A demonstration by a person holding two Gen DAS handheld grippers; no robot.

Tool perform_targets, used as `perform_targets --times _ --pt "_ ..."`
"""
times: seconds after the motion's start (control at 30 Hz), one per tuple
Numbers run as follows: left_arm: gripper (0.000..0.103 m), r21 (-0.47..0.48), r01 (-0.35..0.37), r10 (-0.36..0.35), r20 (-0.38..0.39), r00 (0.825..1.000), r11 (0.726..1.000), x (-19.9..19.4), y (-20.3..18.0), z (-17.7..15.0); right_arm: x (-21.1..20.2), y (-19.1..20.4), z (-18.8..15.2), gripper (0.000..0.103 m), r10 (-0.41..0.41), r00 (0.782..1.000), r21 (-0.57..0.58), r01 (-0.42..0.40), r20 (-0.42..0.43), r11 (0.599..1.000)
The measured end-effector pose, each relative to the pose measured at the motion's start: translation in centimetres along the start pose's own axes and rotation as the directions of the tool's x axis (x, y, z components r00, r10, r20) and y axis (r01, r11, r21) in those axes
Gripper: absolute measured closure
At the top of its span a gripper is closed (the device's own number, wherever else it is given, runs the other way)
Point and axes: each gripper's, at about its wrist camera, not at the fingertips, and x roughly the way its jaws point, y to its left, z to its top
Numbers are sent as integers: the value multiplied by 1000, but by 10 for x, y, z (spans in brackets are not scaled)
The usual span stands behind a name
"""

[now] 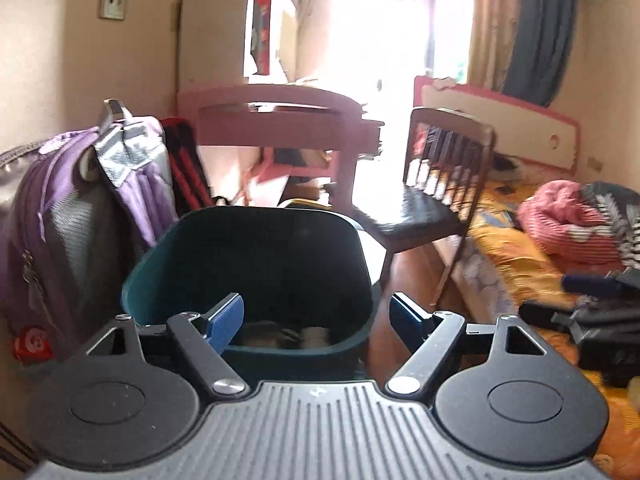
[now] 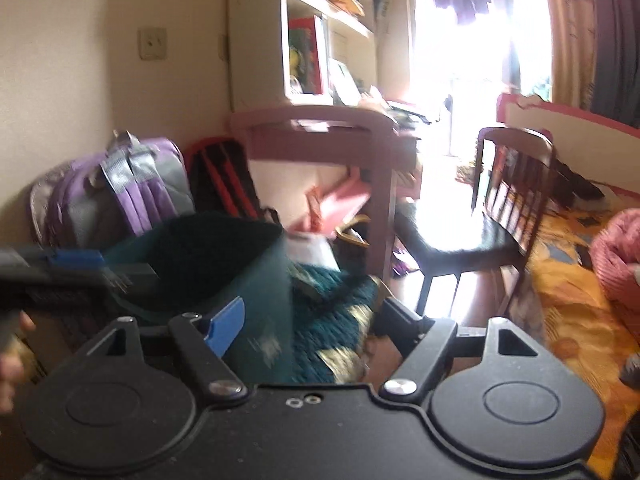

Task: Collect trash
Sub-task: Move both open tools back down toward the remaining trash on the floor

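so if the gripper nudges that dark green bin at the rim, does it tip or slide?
The dark green bin looks like thin moulded plastic, so probably light and rigid. It is tall with a wide open mouth, and only a few scraps show at the bottom, so a rim push would likely tip it. A low push should slide it.
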Motion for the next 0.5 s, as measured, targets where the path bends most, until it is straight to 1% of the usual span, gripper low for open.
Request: perform_targets --times 0.17,0.27,0.4,0.5 --pt "23 19 103 -103 -8 995 994 -15 -28 -28 -7 -32 -52 27 -41 997 13 42 -70 999" --pt "23 28 137 -136 -22 990 990 -14 -44 -52 1 -49 -92 27 -59 989 32 63 -136 997" --pt "23 25 156 -154 -67 986 987 0 -63 -92 23 -67 -153 27 -71 967 64 89 -244 994" --pt "23 18 163 -160 -109 981 986 17 -76 -124 42 -75 -196 27 -71 945 82 102 -320 991"
